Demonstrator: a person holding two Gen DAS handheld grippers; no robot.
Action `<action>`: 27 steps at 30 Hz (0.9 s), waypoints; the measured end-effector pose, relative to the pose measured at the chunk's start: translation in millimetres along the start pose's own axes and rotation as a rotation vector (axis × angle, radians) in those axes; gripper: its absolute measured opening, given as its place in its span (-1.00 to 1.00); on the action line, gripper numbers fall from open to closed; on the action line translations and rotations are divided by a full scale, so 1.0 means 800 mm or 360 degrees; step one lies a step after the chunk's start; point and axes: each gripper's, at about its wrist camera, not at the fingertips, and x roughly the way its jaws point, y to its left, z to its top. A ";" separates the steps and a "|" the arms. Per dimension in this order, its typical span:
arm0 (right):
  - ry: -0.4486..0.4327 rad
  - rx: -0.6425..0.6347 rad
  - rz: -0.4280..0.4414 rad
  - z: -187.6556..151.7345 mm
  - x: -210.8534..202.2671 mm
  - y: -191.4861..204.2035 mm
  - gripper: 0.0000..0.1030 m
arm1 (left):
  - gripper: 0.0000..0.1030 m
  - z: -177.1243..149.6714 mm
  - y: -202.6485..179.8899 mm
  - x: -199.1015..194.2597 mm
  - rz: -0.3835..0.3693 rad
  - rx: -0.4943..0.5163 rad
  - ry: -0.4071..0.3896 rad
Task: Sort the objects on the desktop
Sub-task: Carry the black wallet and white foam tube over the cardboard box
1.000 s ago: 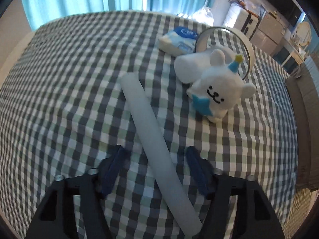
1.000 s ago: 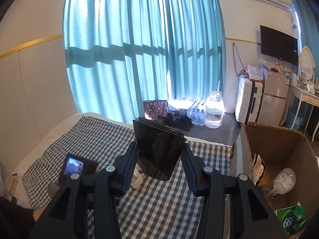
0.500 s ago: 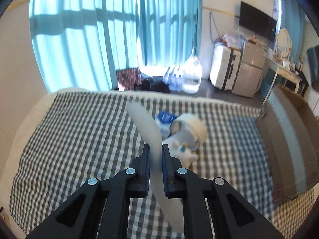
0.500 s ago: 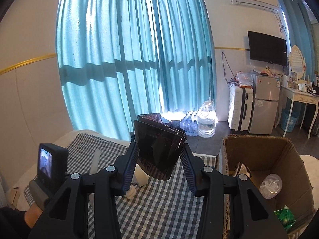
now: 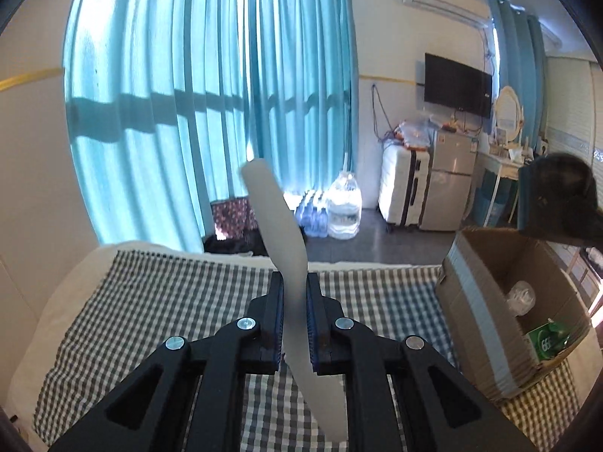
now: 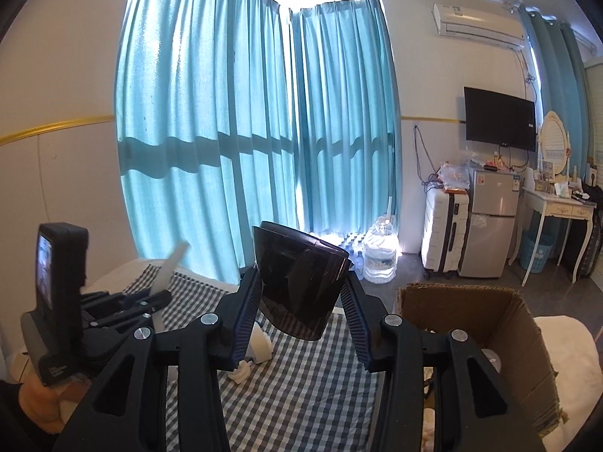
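My left claw (image 5: 294, 314) is clamped on the pale flat stick (image 5: 280, 241), which rises tilted above the checked bed (image 5: 158, 301). My right claw (image 6: 301, 310) grips the dark translucent cup (image 6: 297, 282) by its sides, lifted over the bed beside the cardboard box (image 6: 527, 342). In the box, a green pack (image 5: 548, 341) reads "66"; other writing is too small to read.

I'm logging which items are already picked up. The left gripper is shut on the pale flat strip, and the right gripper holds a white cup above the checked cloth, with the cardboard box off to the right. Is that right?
Not quite: the cup in the right gripper is dark and translucent, not white, as the right wrist view shows. The rest stands: the left gripper is shut on the pale flat strip, above the checked cloth, with the cardboard box to the right.
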 end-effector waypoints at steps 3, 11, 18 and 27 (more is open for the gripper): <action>-0.0016 -0.0023 -0.0026 0.001 -0.009 -0.003 -0.15 | -0.80 0.013 -0.005 -0.020 -0.0003 -0.0010 -0.0045; -0.0060 -0.0027 -0.0014 0.009 -0.032 -0.008 -0.16 | -0.80 0.035 -0.024 -0.043 -0.0033 -0.0020 -0.0102; -0.0111 -0.0025 -0.0056 0.015 -0.053 -0.024 -0.16 | -0.80 0.047 -0.068 -0.051 -0.0097 -0.0001 -0.0118; -0.0116 0.0005 -0.0210 0.017 -0.069 -0.078 -0.17 | -0.80 0.062 -0.134 -0.060 -0.0213 0.0076 -0.0152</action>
